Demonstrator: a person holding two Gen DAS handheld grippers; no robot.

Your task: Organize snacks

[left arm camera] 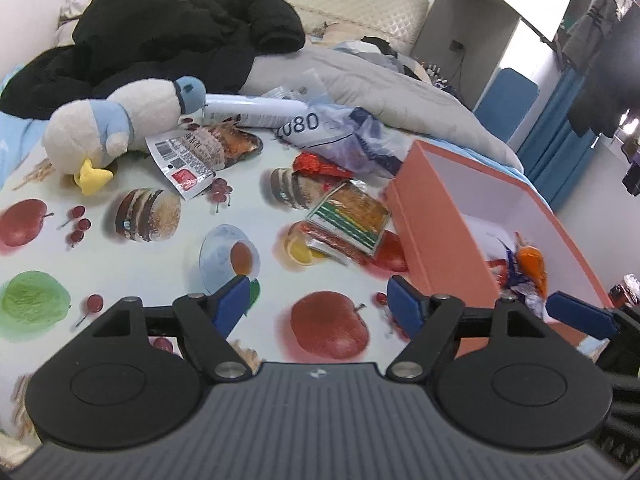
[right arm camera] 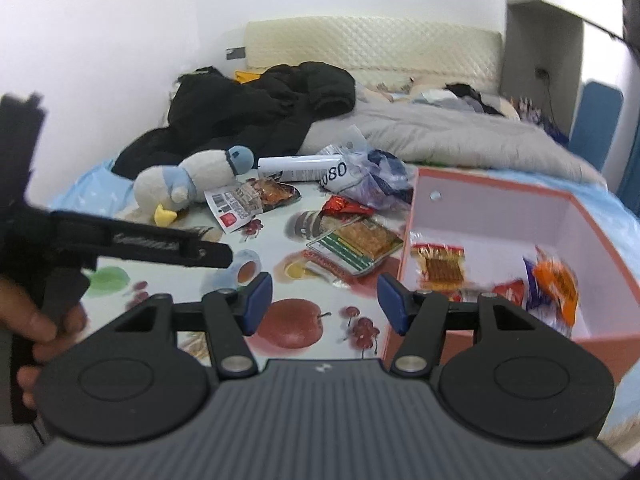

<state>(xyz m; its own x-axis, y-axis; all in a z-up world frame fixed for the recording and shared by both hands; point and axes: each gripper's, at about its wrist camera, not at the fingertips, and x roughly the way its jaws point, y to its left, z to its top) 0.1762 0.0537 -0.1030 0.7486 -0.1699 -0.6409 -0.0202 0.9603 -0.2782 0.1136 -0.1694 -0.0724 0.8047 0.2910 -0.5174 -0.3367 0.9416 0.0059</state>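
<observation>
Your left gripper [left arm camera: 320, 306] and right gripper [right arm camera: 325, 303]: both released, nothing between pads, above fruit-print sheet [left arm camera: 168, 264]; snack packets [left arm camera: 348, 222] beside orange box [left arm camera: 440, 216].

The orange box [left arm camera: 436, 216] hides part of its snack packets [left arm camera: 528, 268] behind its near wall. At nine o'clock, the left gripper [right arm camera: 132, 246] is blurred, and the hand [right arm camera: 36, 332] runs off frame.
</observation>
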